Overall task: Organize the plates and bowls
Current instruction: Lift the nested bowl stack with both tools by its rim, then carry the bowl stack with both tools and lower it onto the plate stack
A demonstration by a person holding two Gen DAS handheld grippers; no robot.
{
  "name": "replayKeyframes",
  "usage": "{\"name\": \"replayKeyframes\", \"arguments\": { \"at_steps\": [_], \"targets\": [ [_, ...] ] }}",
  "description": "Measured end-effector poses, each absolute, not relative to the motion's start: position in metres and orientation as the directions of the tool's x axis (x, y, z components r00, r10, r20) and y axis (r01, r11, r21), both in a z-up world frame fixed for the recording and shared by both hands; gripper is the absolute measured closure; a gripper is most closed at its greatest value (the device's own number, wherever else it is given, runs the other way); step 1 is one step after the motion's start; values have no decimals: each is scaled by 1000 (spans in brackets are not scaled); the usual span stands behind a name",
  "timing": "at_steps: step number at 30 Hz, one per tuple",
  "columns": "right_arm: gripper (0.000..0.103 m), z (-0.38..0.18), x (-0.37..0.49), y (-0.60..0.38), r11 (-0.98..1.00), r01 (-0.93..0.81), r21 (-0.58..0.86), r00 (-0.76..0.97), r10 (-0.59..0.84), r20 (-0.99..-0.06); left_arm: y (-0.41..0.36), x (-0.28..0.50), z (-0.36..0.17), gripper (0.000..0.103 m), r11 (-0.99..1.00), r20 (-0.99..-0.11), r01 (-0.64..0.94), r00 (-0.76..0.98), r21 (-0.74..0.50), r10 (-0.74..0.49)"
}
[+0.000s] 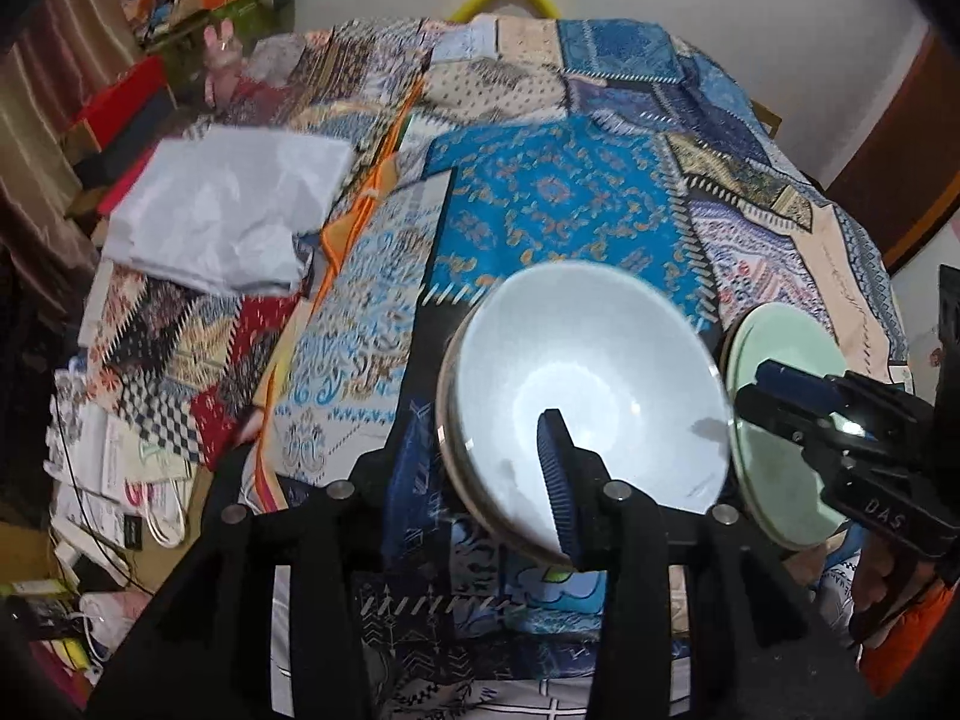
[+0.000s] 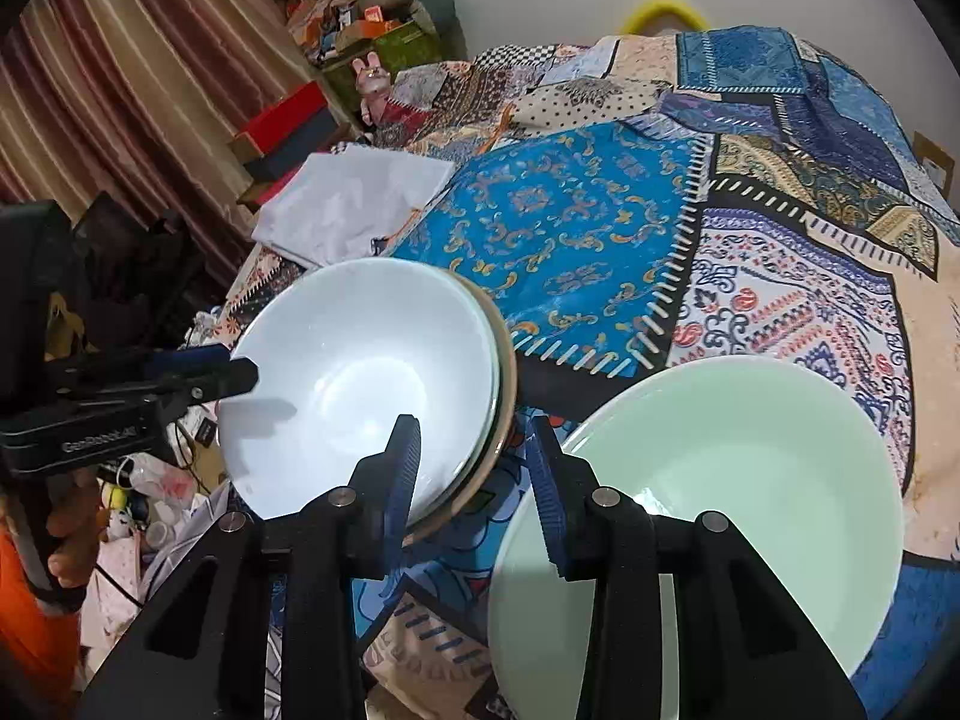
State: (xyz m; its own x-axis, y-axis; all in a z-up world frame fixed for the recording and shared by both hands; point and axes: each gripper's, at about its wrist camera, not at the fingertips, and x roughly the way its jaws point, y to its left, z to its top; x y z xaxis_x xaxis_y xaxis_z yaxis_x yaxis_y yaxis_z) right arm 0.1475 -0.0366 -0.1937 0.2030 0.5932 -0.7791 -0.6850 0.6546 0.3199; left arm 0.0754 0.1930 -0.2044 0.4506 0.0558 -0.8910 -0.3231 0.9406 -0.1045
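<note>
I work over a bed spread with a patchwork quilt [image 2: 576, 228]. My left gripper [image 1: 498, 456] clasps the near rim of a pale blue bowl [image 1: 588, 378], one ribbed blue finger [image 1: 555, 480] inside it and the other hidden beneath, so the bowl stands tilted over the quilt. That bowl appears nested in others, their rims showing at its edge. My right gripper [image 2: 474, 486] is parted and grasps nothing: its jaws straddle the gap between the blue bowl and a mint green bowl [image 2: 720, 480] resting just beside it. A folded white cloth [image 2: 354, 204] lies well behind, near striped curtains [image 2: 120, 96].
</note>
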Motion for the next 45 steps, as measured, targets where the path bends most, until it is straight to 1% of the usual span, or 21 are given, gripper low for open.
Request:
{"name": "replayKeyframes", "arguments": {
  "at_steps": [3,6,10,13,18,19,22,27,30,34,38,45],
  "targets": [
    [70,-198,148,-31,652,-689,317,191,584,-789,203,74,-222,63,926,-905,-348,424,-144,18],
    [70,-204,150,-24,651,-691,314,179,575,-799,209,73,-235,59,912,-906,-357,423,-203,-36],
    [70,-209,152,-17,652,-691,313,167,565,-808,210,74,-245,57,912,-904,-350,425,-215,-51],
    [69,-212,152,-13,654,-691,308,166,558,-813,211,77,-253,54,911,-905,-346,420,-226,-65],
    [69,-221,155,-7,655,-690,308,152,547,-824,212,80,-264,54,903,-904,-347,416,-254,-95],
    [68,-222,155,-6,655,-690,309,149,546,-824,212,81,-266,54,902,-905,-347,414,-256,-98],
    [67,-226,155,-2,653,-691,311,141,543,-828,210,83,-269,55,901,-901,-343,421,-268,-107],
    [68,-227,152,2,656,-703,274,170,529,-831,202,84,-266,67,915,-892,-303,438,-266,-114],
    [68,-227,153,1,660,-697,281,169,532,-830,197,84,-264,67,923,-892,-302,443,-239,-86],
    [69,-226,155,0,669,-686,286,171,531,-830,197,85,-263,67,916,-893,-322,444,-239,-77],
    [69,-225,156,-2,675,-672,305,169,541,-824,191,84,-259,67,929,-892,-316,451,-193,-32],
    [70,-213,151,-5,684,-673,284,207,542,-814,192,85,-255,67,917,-892,-334,450,-217,-48]
  ]
}}
